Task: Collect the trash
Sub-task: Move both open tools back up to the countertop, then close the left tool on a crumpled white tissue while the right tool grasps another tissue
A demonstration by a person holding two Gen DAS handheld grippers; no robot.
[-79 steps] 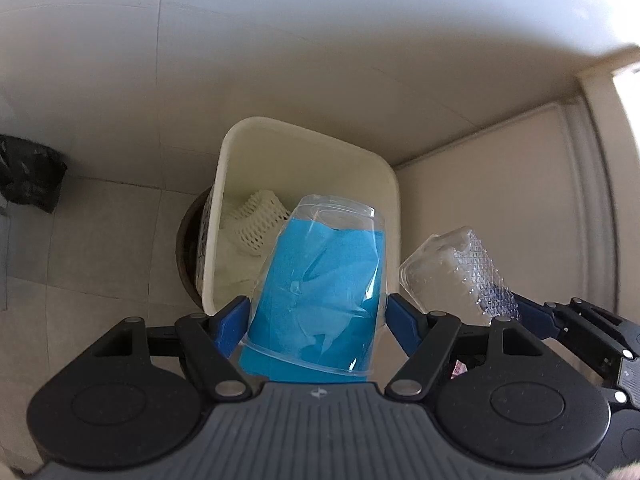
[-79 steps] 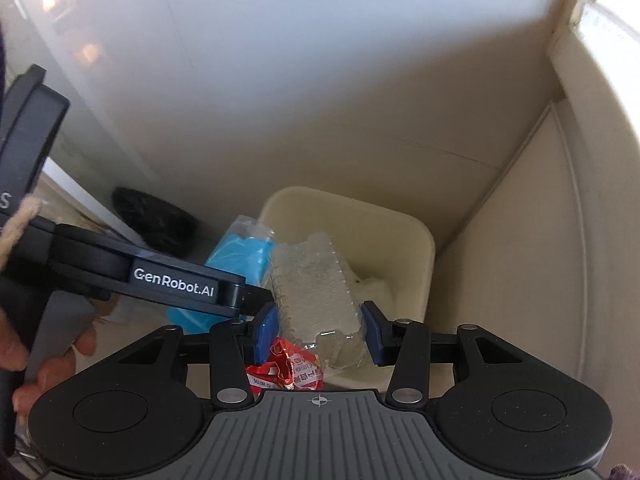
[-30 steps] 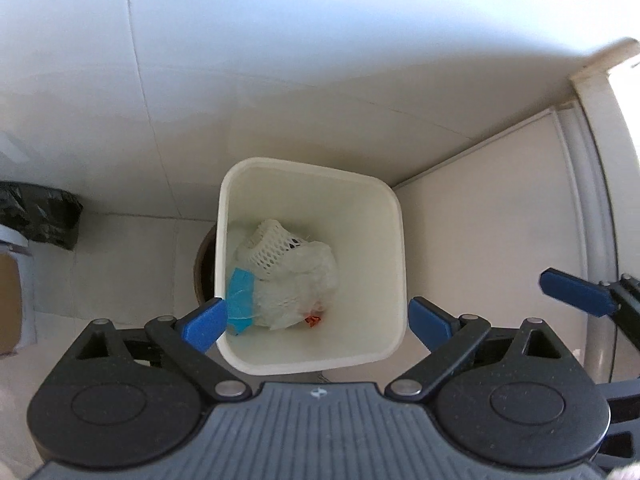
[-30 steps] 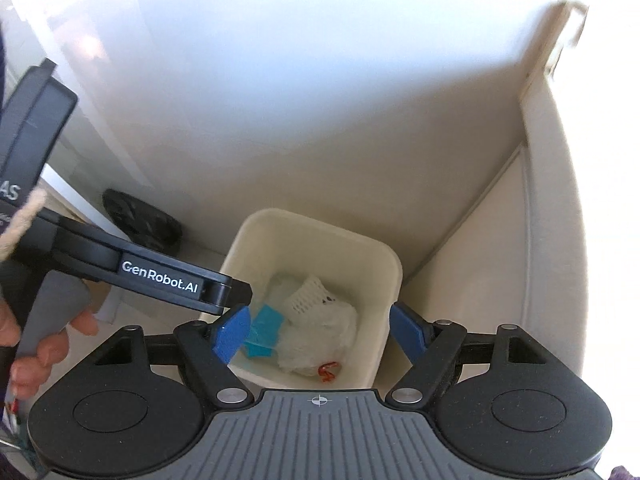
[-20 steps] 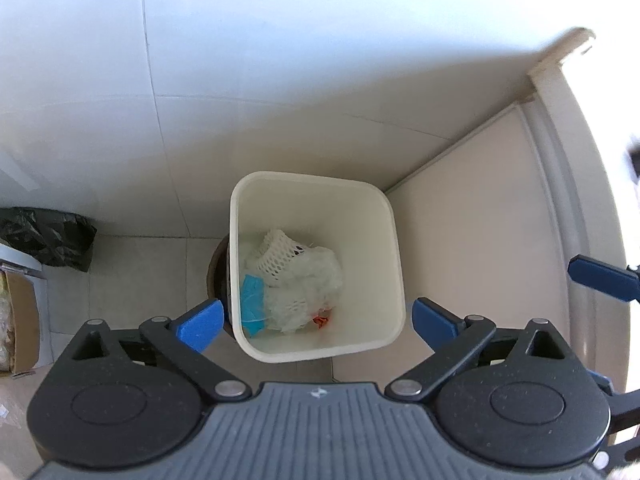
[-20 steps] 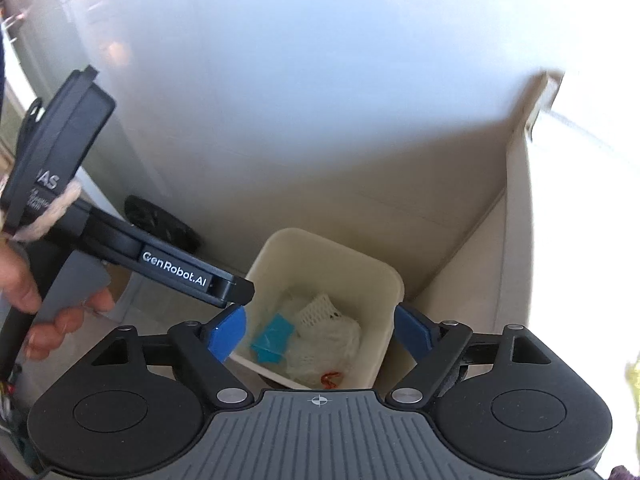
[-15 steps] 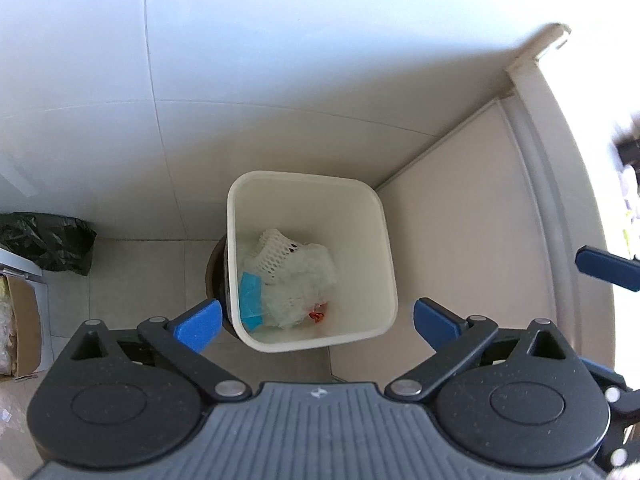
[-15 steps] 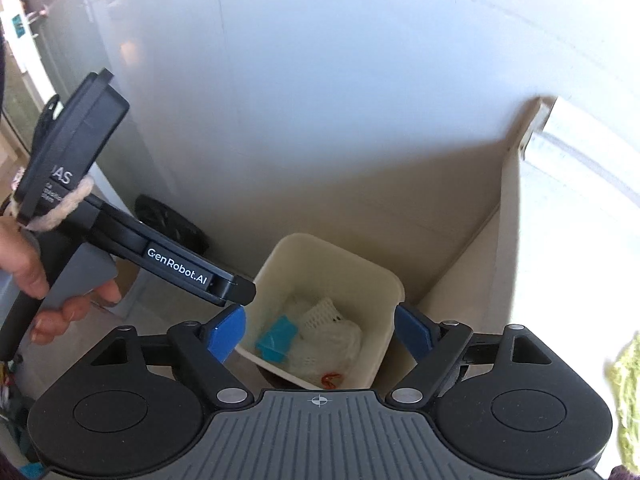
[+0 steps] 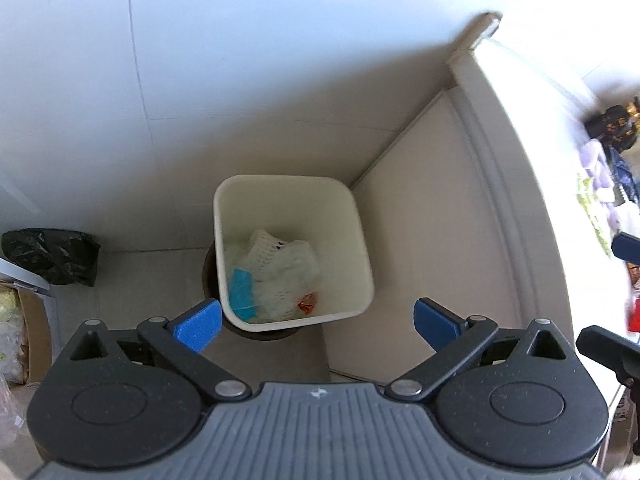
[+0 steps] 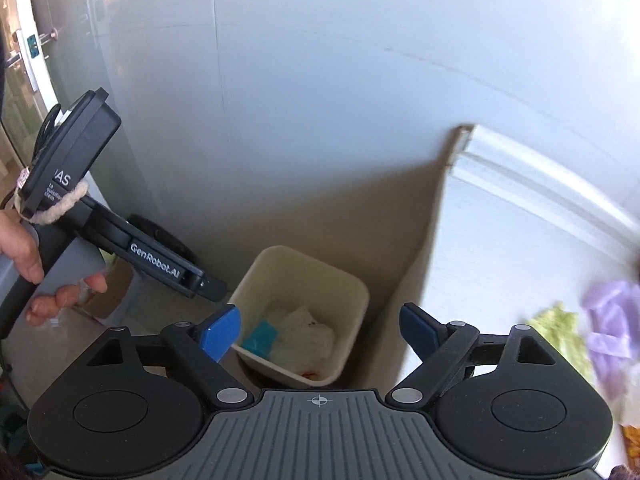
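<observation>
Both hands empty above the bin (image 9: 294, 184), which stands on the floor in a corner between the wall and a pale cabinet side. Left gripper (image 9: 316, 316) released, jaws spread to their widest, nothing between the pads. Right gripper (image 10: 318, 330) also bare, jaws opening at this moment, no object between them.

In the left wrist view, bin at 12 o'clock from the jaws, well below, mouth facing up. Inside it, already dropped: a blue cup (image 9: 241, 290) at the 8 o'clock corner of the bin floor, a white foam net (image 9: 262, 246) toward 11 o'clock, crumpled clear plastic (image 9: 292, 276) in the middle, a red wrapper (image 9: 307, 303) at 5 o'clock. No long axis worth speaking of among these; all lying slack and jumbled.

In the right wrist view, same bin at 12 o'clock, slightly left of centre, with the left tool's handle and the hand (image 10: 24, 256) holding it at 9 to 10 o'clock.

Judged from the task: this load is done with, and the coming move turns away from the bin toward whatever trash is left. Likely place: the bright surface at 3 o'clock in both views, where blurred litter shows, a purple scrap (image 10: 612, 320) and something green (image 10: 560, 330) beside it. Too smeared to tell shape, lie or long axis. Right hand seemingly the nearer one, since that clutter sits just off its right finger, while from the left hand it lies far out at the rim.

Black bag (image 9: 52, 256) on the floor at 9 o'clock, well apart from the bin.
</observation>
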